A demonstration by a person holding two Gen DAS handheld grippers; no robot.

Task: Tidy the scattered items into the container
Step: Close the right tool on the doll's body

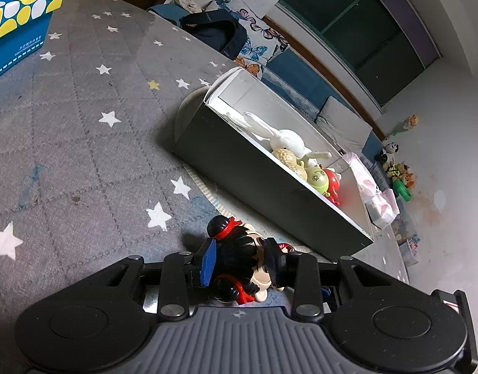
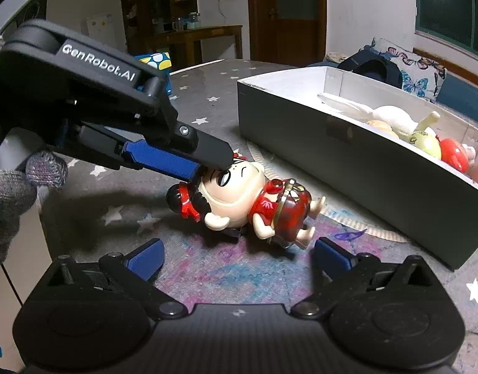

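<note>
A doll figure with black hair buns, a cream face and red clothes lies on its back on the grey star-patterned mat. My left gripper is shut on the doll's head; it also shows in the right wrist view, coming in from the left. My right gripper is open and empty, just in front of the doll. The dark box with a white inside stands to the right and holds a white rabbit toy, a green ball toy and a red toy.
A blue and yellow tissue box stands at the mat's far left. Behind the box are a butterfly cushion and a dark bag. More toys lie on the floor beyond.
</note>
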